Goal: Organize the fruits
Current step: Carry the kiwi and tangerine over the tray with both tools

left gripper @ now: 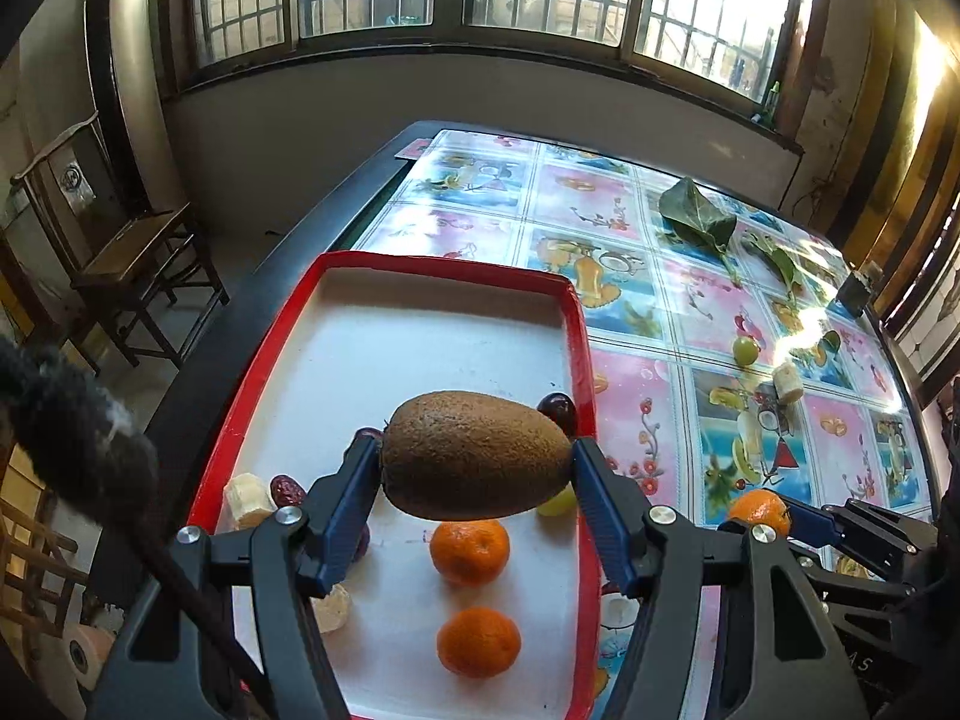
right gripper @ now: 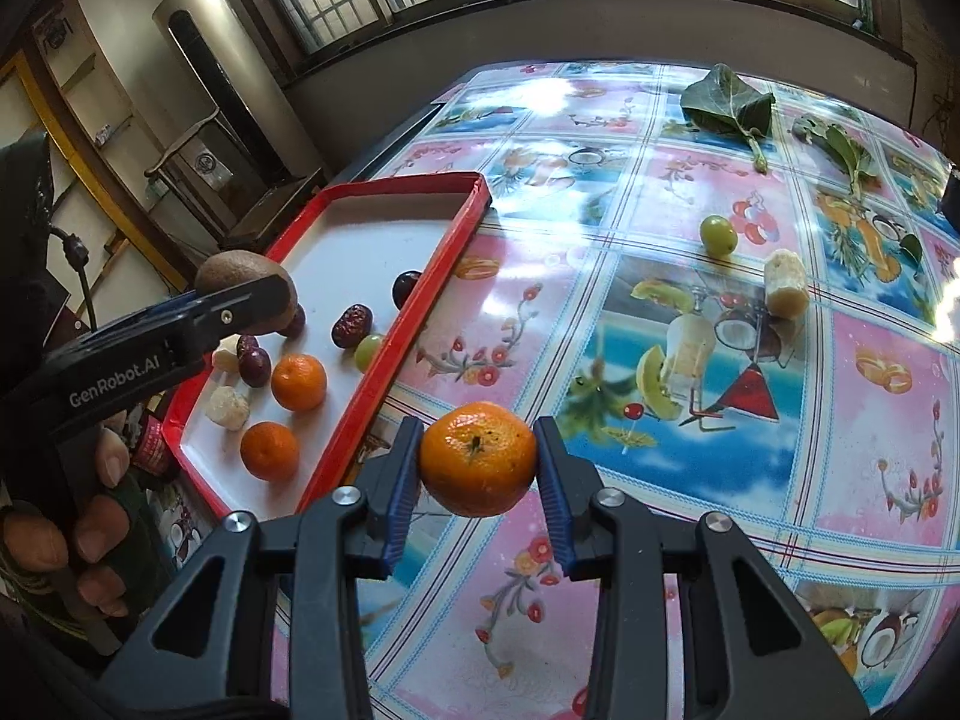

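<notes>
Brown kiwi (left gripper: 476, 455) sits between the left jaws (above the tray (left gripper: 577, 324)).

The right gripper (right gripper: 478, 465) is clamped on a mandarin (right gripper: 478, 457), carried above the desk (right gripper: 630, 570) with its fruit-print cover, just right of the red-rimmed tray (right gripper: 414, 324). In the tray lie two more mandarins (right gripper: 299, 382), dark red dates (right gripper: 351, 324), a green grape (right gripper: 368, 351) against the rim and pale fruit chunks (right gripper: 228, 407), while the left gripper (right gripper: 240, 306), gripped by a hand (right gripper: 90, 516), carries a kiwi (right gripper: 240, 271) over the tray's left side. Out on the desk sit a second green grape (right gripper: 718, 234), a pale banana piece (right gripper: 785, 283) and green leaves (right gripper: 729, 101), well apart from the tray.
</notes>
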Demonstrator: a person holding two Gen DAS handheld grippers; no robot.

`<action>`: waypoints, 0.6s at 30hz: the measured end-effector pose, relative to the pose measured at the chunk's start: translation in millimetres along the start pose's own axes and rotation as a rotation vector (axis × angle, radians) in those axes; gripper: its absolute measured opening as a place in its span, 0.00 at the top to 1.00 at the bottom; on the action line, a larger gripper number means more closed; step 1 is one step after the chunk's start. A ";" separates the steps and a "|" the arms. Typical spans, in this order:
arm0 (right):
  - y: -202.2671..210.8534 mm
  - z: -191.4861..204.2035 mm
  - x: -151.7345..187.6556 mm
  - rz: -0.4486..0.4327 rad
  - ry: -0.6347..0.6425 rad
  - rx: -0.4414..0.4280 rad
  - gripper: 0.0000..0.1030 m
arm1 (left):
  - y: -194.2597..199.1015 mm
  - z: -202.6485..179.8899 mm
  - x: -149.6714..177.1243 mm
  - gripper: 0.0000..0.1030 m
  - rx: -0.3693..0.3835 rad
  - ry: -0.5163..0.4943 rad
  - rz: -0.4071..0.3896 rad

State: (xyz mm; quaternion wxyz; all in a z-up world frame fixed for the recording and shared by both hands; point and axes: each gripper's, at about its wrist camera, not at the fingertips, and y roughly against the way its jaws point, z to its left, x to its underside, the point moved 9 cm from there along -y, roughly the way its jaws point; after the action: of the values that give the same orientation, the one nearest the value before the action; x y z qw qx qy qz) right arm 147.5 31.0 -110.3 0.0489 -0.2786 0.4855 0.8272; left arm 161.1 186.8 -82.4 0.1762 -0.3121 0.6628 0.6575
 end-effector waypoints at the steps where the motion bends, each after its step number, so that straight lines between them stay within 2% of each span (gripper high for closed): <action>1: -2.2 2.2 -3.1 0.000 0.002 -0.004 0.62 | -1.1 5.2 -1.9 0.37 -0.003 0.009 0.000; 10: -33.6 35.7 -54.1 -0.016 0.043 -0.051 0.62 | -21.5 56.6 -23.9 0.37 -0.043 0.106 0.014; 18: -86.0 54.9 -97.6 0.009 0.056 -0.047 0.62 | -49.4 77.1 -25.6 0.38 -0.079 0.151 0.057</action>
State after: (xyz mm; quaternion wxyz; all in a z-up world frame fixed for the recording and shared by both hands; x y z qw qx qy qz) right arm 237.0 140.2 -107.0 0.0252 -0.3005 0.4684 0.8305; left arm 198.4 270.1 -109.2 0.0941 -0.3485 0.6564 0.6625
